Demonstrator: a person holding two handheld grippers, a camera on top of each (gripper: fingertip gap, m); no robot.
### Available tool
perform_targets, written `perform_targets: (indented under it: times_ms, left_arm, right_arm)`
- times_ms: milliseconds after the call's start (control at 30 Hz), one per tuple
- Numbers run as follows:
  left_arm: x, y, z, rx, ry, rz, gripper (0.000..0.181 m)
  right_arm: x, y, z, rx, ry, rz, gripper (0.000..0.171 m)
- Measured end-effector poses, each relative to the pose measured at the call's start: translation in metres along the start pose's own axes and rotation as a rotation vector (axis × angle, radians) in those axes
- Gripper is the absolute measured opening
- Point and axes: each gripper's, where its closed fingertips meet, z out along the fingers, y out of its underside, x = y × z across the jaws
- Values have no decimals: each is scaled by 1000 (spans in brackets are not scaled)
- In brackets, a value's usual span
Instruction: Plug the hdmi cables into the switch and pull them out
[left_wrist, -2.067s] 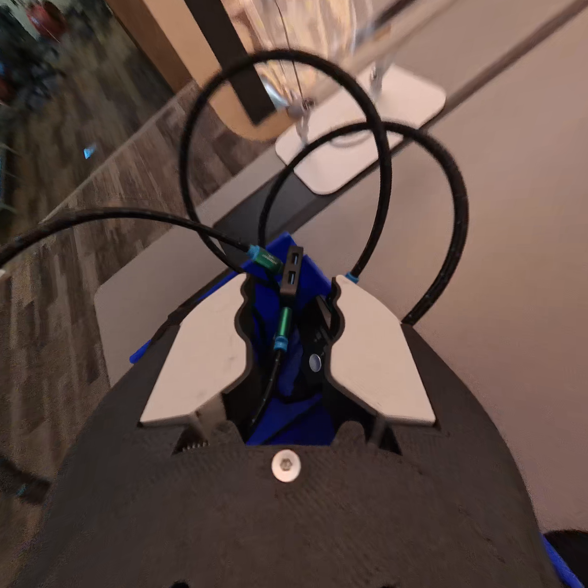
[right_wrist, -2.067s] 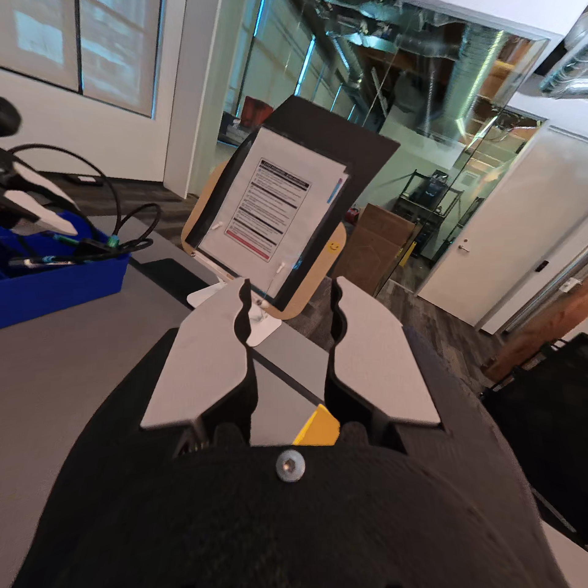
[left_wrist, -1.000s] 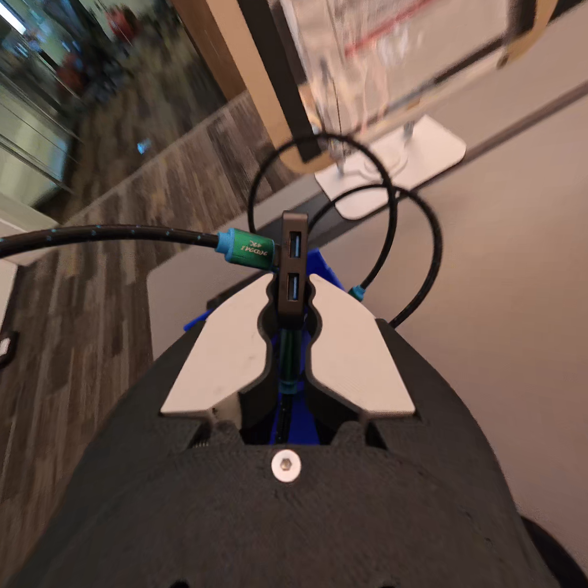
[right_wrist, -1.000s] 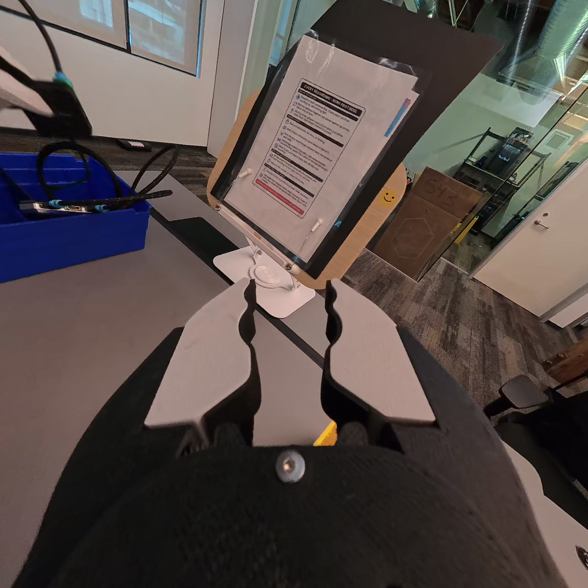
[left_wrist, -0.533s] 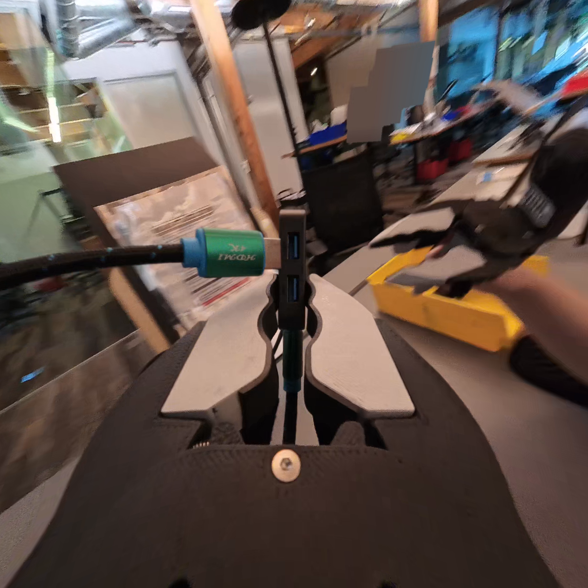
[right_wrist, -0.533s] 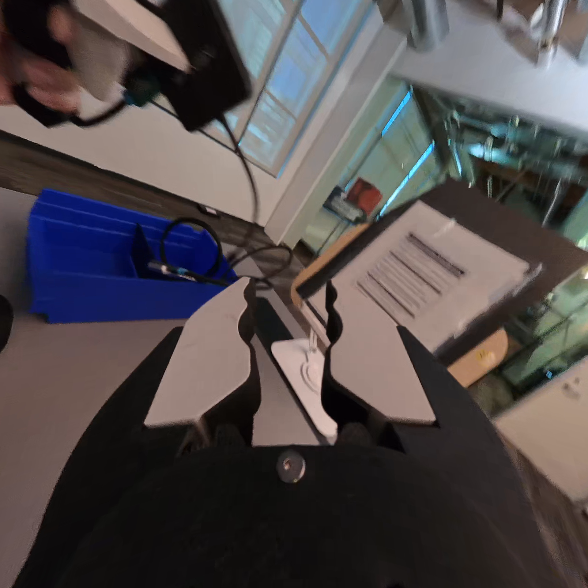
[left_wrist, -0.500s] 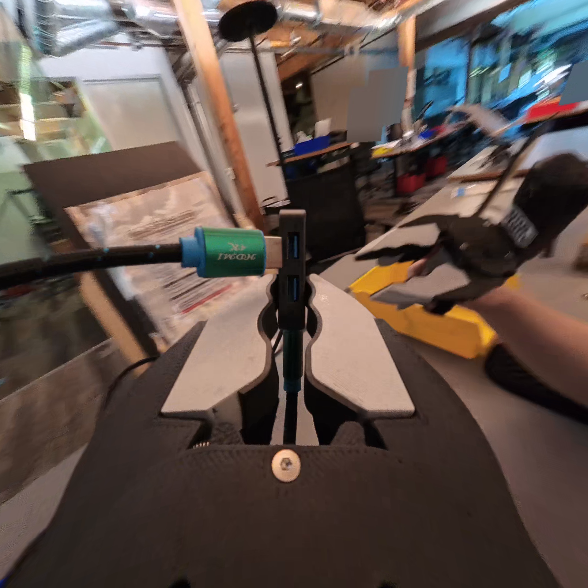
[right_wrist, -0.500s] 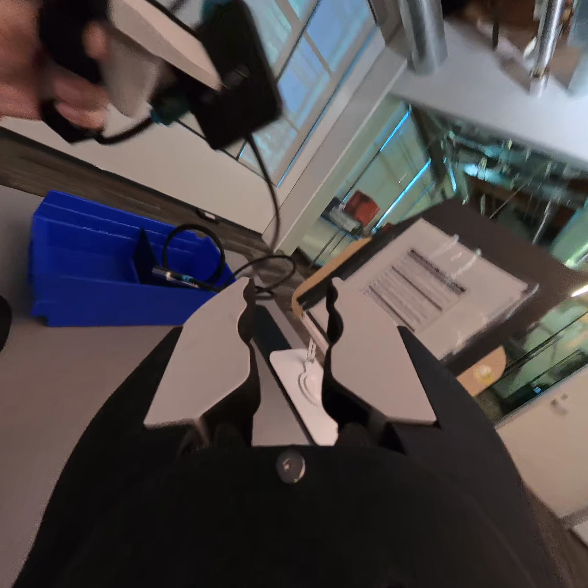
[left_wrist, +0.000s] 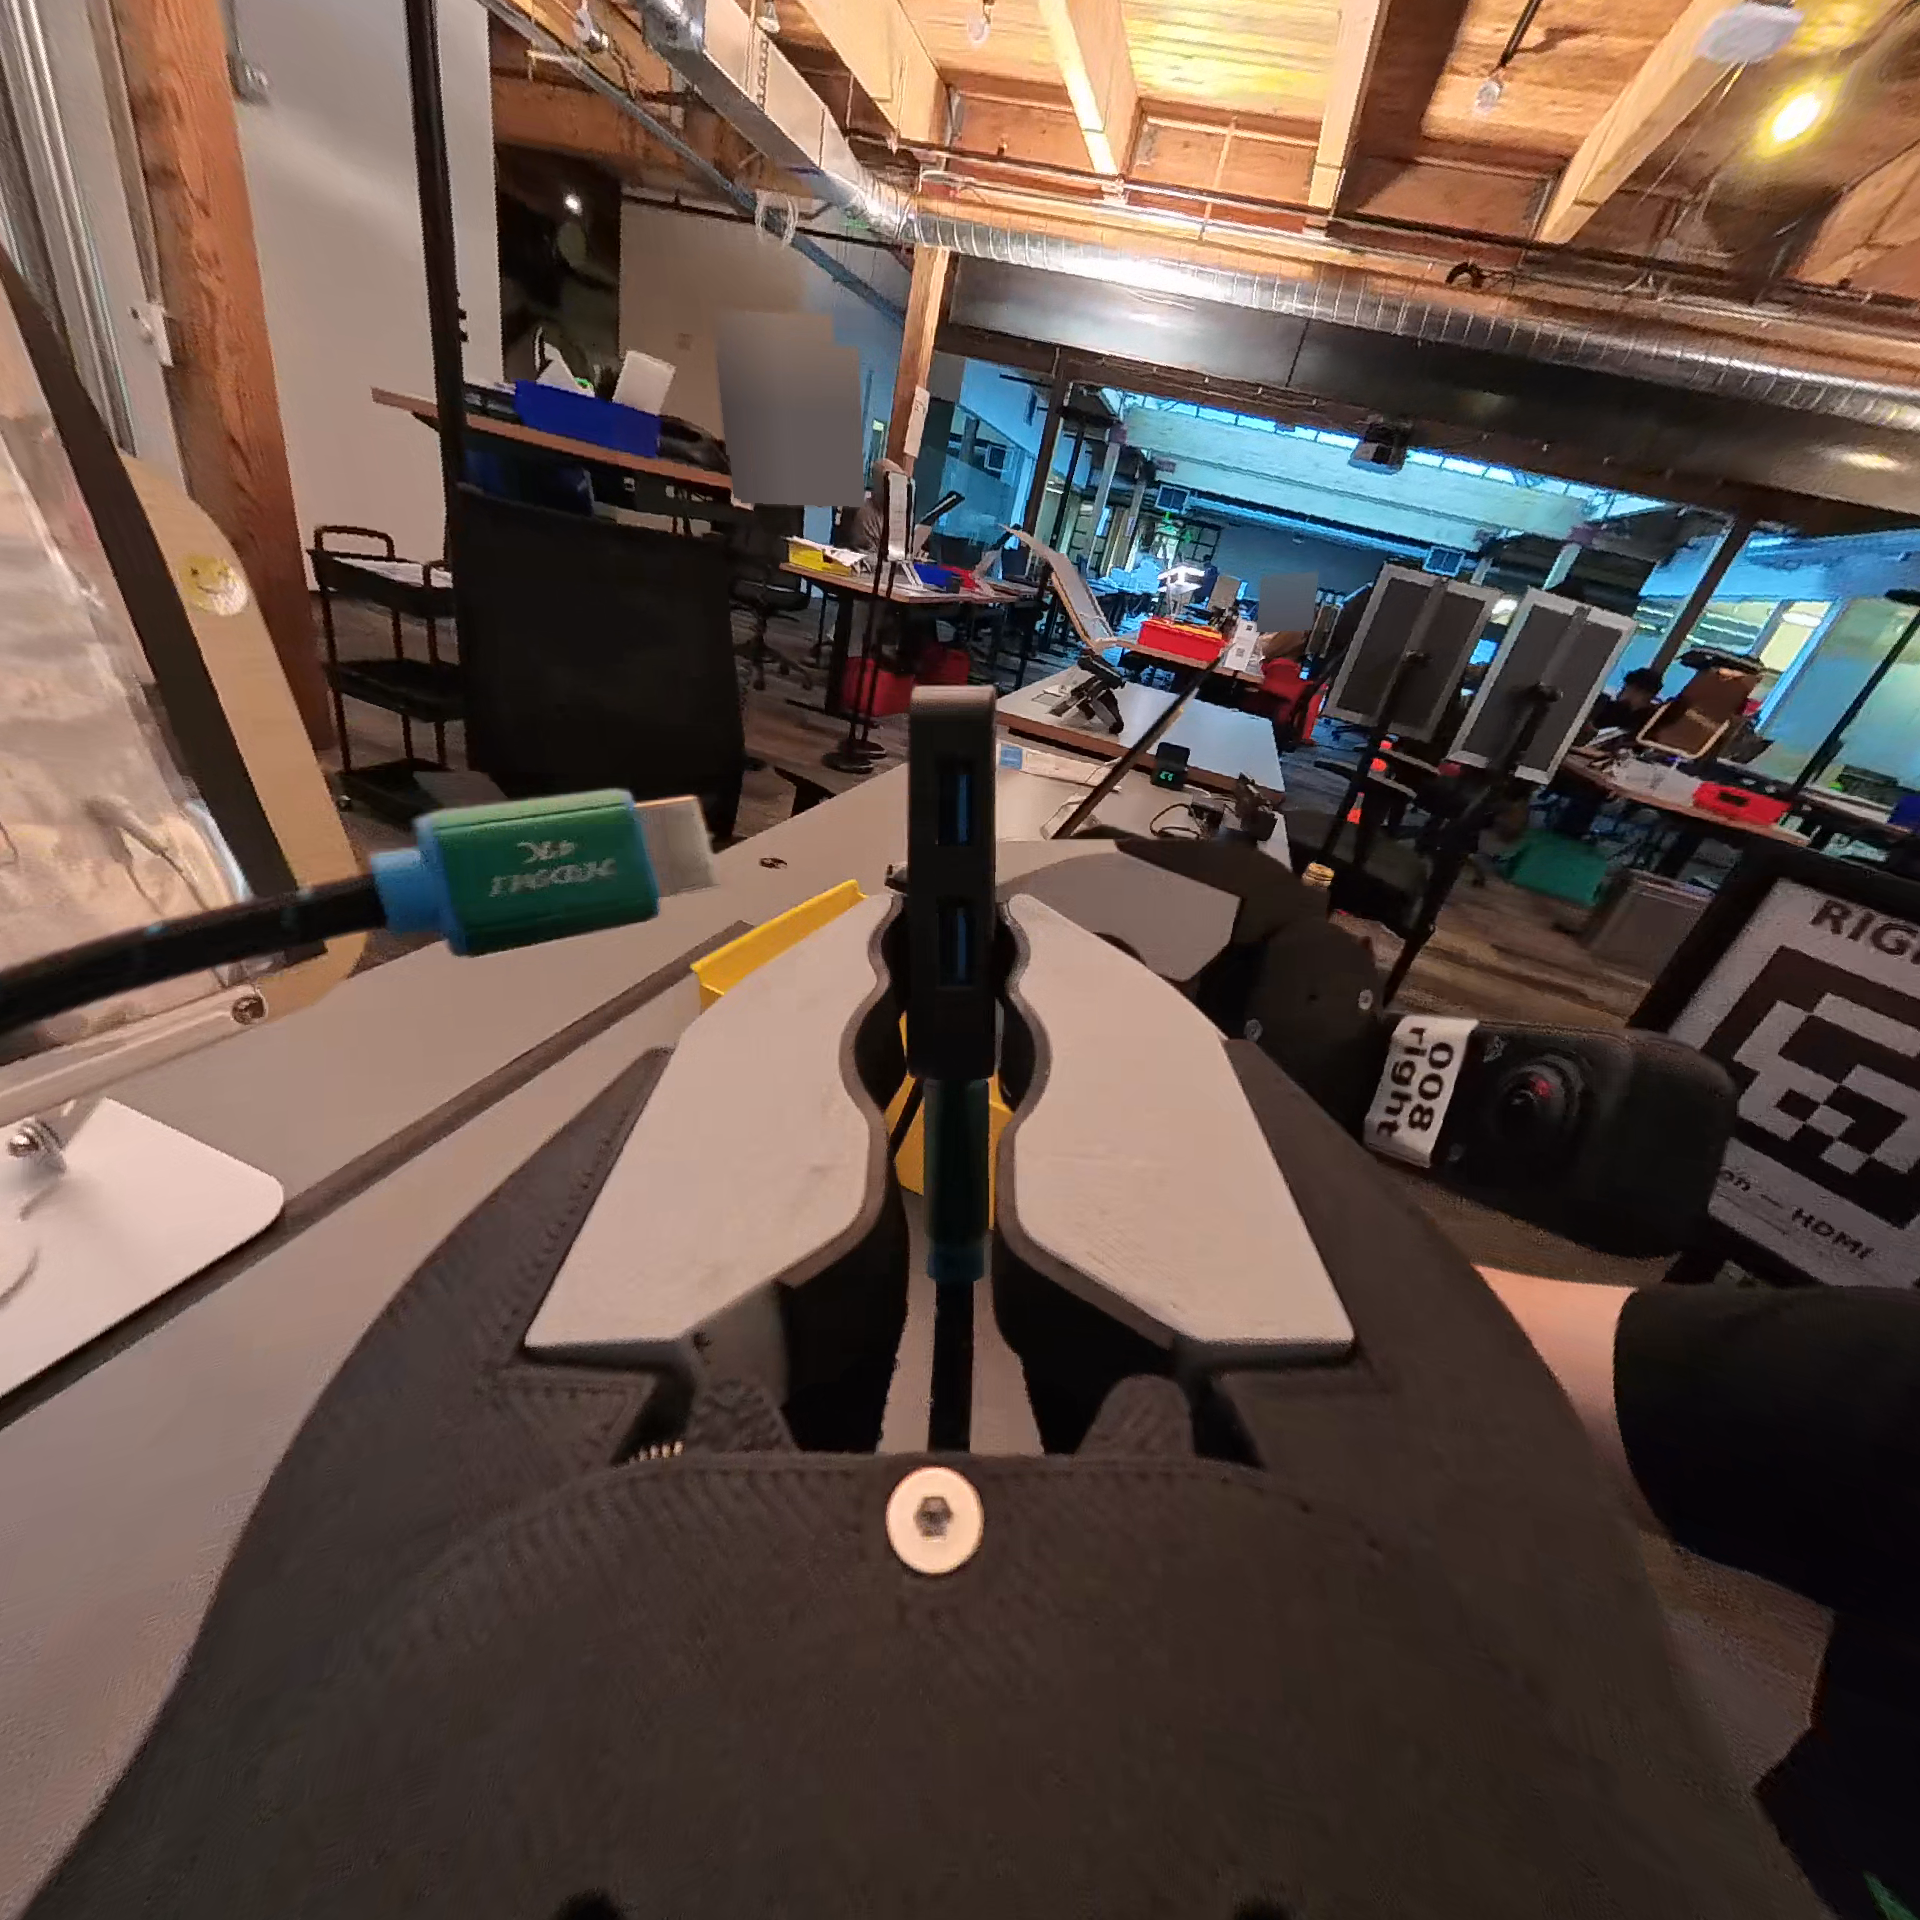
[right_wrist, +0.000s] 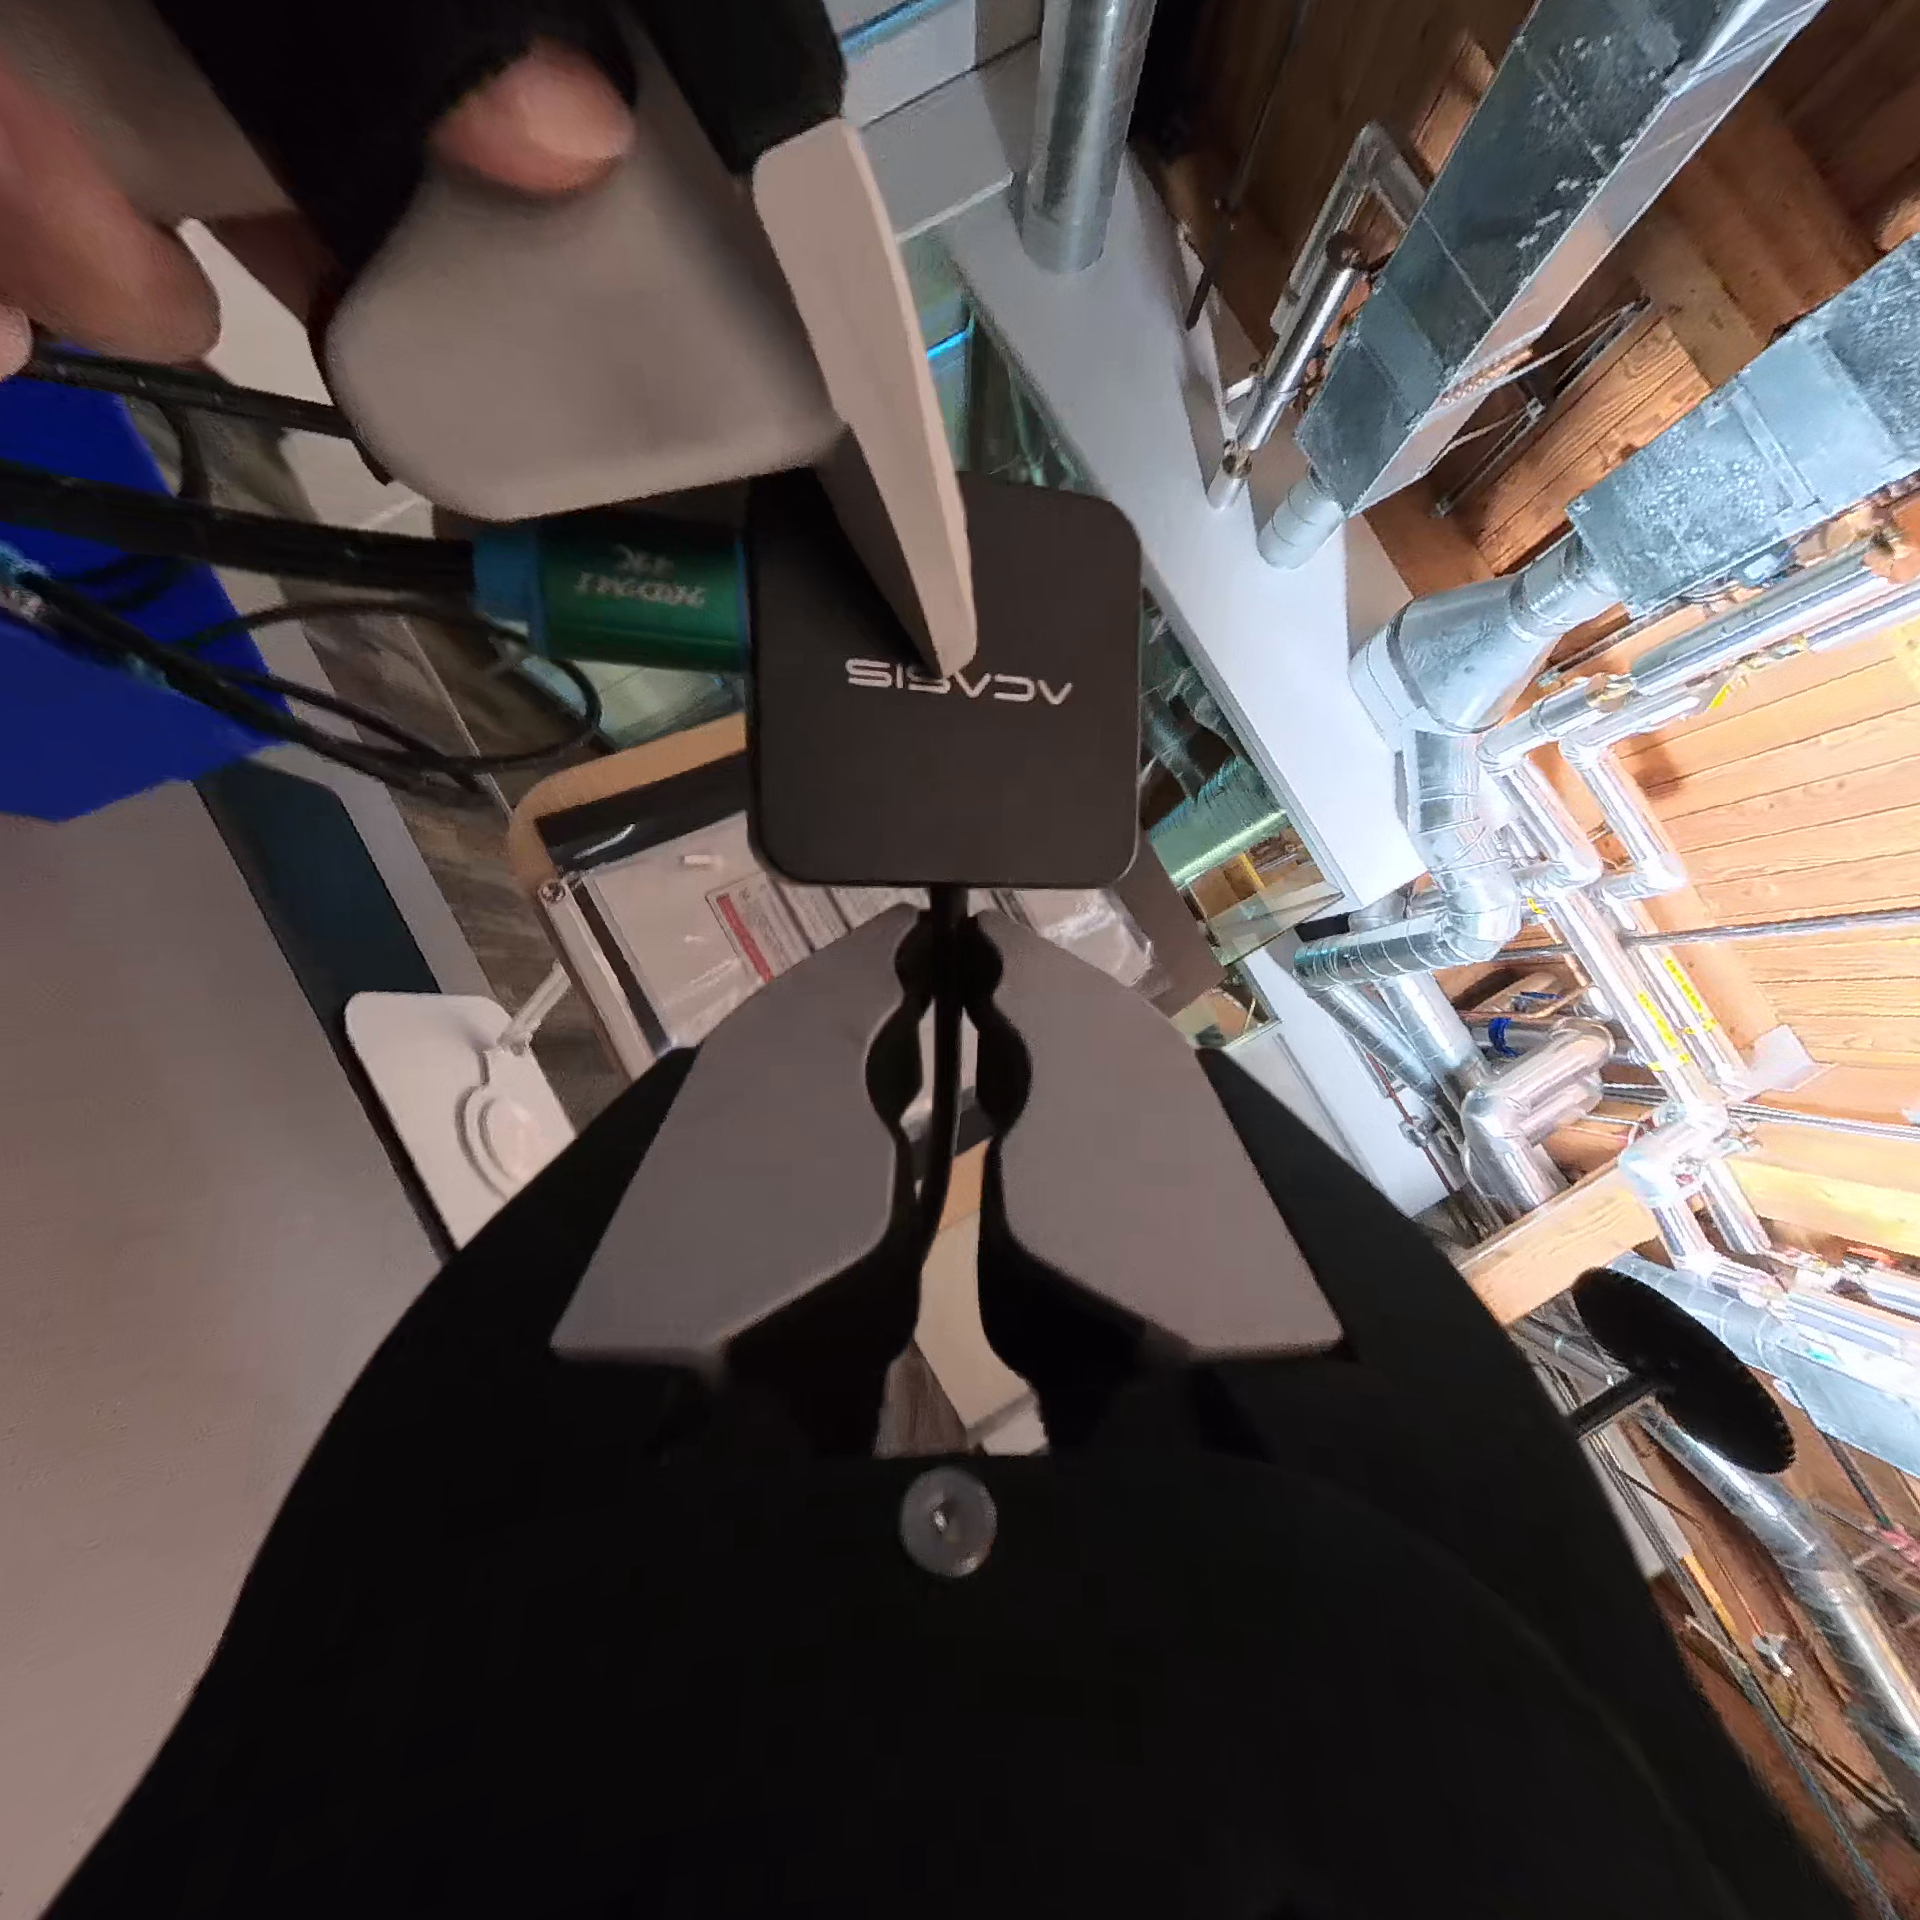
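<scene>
Since half a second ago the green plug (left_wrist: 540, 868) is out of the switch (left_wrist: 951, 883), hanging just left of it. Left tool (left_wrist: 948, 997) clamps the switch upright above the worktop (left_wrist: 416, 1029); right tool (right_wrist: 948, 935) is pinched shut on a thin black cable (right_wrist: 940, 1081) just under it.

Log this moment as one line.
left gripper shut on switch | right gripper shut on thin cable below switch | green plug out, beside switch | other plug seated
</scene>
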Motion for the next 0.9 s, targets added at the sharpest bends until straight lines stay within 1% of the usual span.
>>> perform_targets:
  times_ms: [67,133,200,233,333,467,500,567,633,767,833,900]
  left_arm:
    - [-4,7,4,-24,4,-25,13]
    - [-8,17,7,-80,9,-47,13]
    - [-5,23,10,-113,55,-64,15]
    - [-2,27,11,-132,90,-78,16]
    - [9,44,16,-216,193,-141,22]
    - [17,72,24,-353,306,-263,19]
    - [15,76,28,-361,314,-290,18]
    - [9,75,36,-304,315,-340,14]
    - [1,72,41,-248,305,-370,13]
    - [-16,51,39,-96,234,-326,13]
    - [-24,36,31,-17,197,-302,13]
    - [-30,24,24,48,162,-285,13]
  right_arm:
    - [-4,9,0,-33,-59,15,4]
    - [-10,16,-1,-50,-174,80,4]
    - [-14,18,-7,-26,-292,131,4]
    - [-19,17,-12,-1,-366,118,4]
    - [-23,25,-25,1,-478,107,5]
    - [-31,35,-39,38,-577,25,5]
    - [-31,39,-40,38,-574,12,6]
    - [-18,44,-32,51,-472,16,10]
    - [-2,50,-22,37,-348,52,20]
    - [37,65,-13,-55,-117,113,21]
    - [50,49,-14,32,-52,254,20]
    - [52,26,-16,148,-39,423,19]
